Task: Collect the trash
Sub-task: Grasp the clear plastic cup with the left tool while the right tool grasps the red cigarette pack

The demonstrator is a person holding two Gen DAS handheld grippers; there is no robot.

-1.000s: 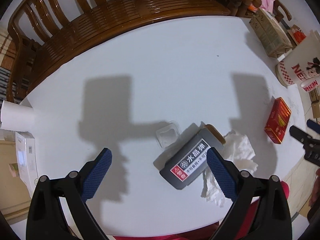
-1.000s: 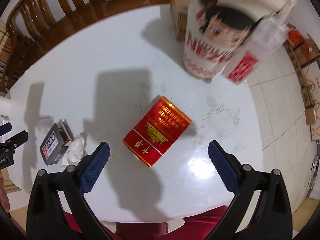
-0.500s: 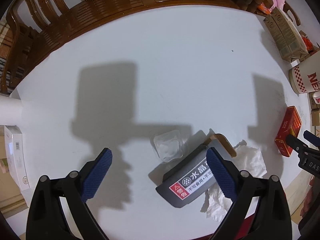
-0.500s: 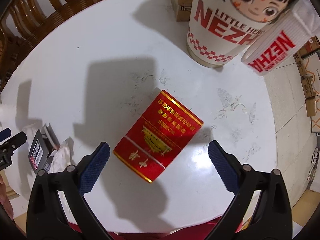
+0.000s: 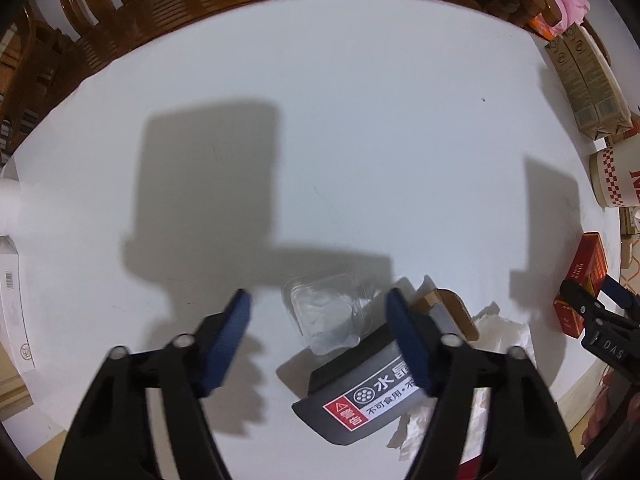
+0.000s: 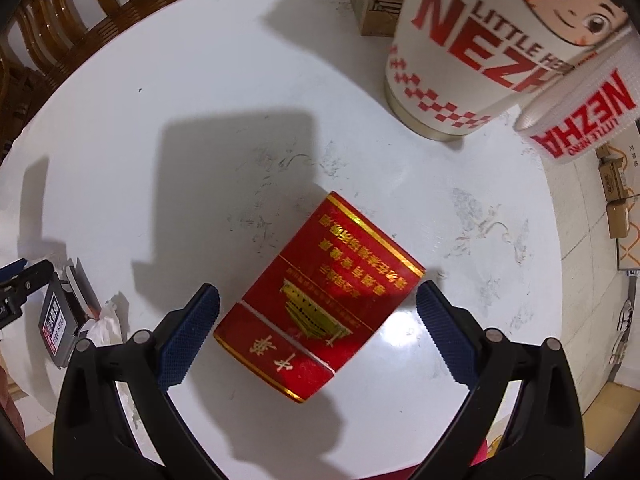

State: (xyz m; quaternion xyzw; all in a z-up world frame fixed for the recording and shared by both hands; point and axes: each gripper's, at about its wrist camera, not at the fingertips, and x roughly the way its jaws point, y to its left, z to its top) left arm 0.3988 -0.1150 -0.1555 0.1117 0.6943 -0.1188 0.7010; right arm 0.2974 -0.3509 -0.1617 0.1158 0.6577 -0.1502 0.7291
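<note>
A small clear plastic tub (image 5: 324,314) lies on the white table (image 5: 360,120), leaning on a grey labelled box (image 5: 360,400) with crumpled white tissue (image 5: 500,332) beside it. My left gripper (image 5: 318,312) points down over the tub. Its jaws are closing with the tub between them, and the pads do not press on it. The right pad hangs over the grey box's edge. In the right wrist view a red and gold cigarette pack (image 6: 320,292) lies flat between the wide-apart fingers of my right gripper (image 6: 318,300), which is open just above it.
A tall printed paper cup (image 6: 460,60) and cardboard cartons (image 6: 372,0) stand at the table's far right. A wooden bench (image 5: 160,20) runs behind the table. A white box (image 5: 12,300) sits past the left edge. The grey box (image 6: 56,316) lies at the right view's left edge.
Both grippers have come down closer to the table. The left jaws have narrowed around the clear tub. The right jaws stay wide, lower over the red pack.
</note>
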